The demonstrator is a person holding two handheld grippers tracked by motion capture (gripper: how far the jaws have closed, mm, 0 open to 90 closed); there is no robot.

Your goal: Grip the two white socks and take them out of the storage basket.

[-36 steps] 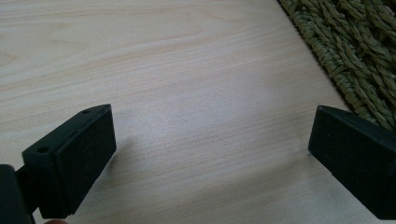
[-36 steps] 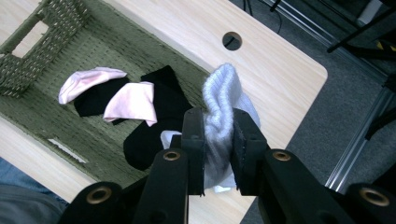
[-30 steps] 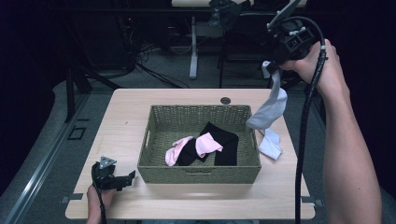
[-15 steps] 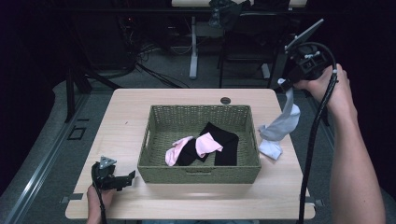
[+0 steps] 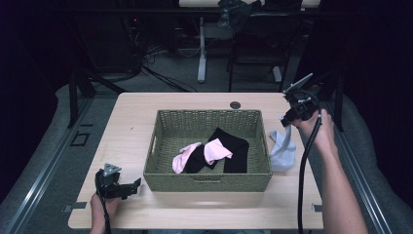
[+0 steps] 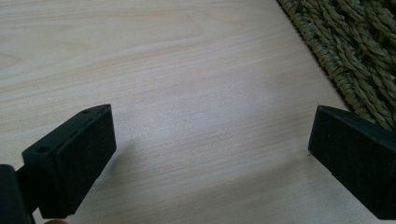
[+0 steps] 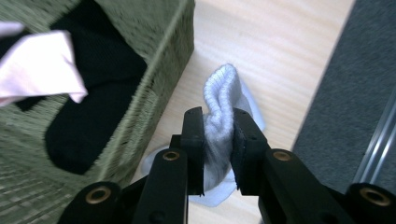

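My right gripper [image 5: 288, 122] [image 7: 218, 122] is shut on a pale grey sock [image 5: 284, 148] [image 7: 223, 100], whose lower part rests in a heap on the table just right of the woven green basket [image 5: 207, 180] [image 7: 156, 84]. Inside the basket lie pink socks [image 5: 216, 150] [image 7: 39, 65] and black socks [image 5: 238, 146] [image 7: 93, 100]. My left gripper [image 5: 129, 186] [image 6: 210, 154] lies near the table's front left corner, left of the basket, jaws open over bare wood with nothing between them.
The light wooden table [image 5: 136, 117] has a round cable hole [image 5: 235, 105] behind the basket. Grey floor and a metal rail [image 7: 373, 149] lie past the table's right edge. Chair and desk legs stand in the dark beyond.
My right gripper has come down from high above the table's right side, lowering the grey sock until it piles on the table beside the basket. The left gripper has stayed put.
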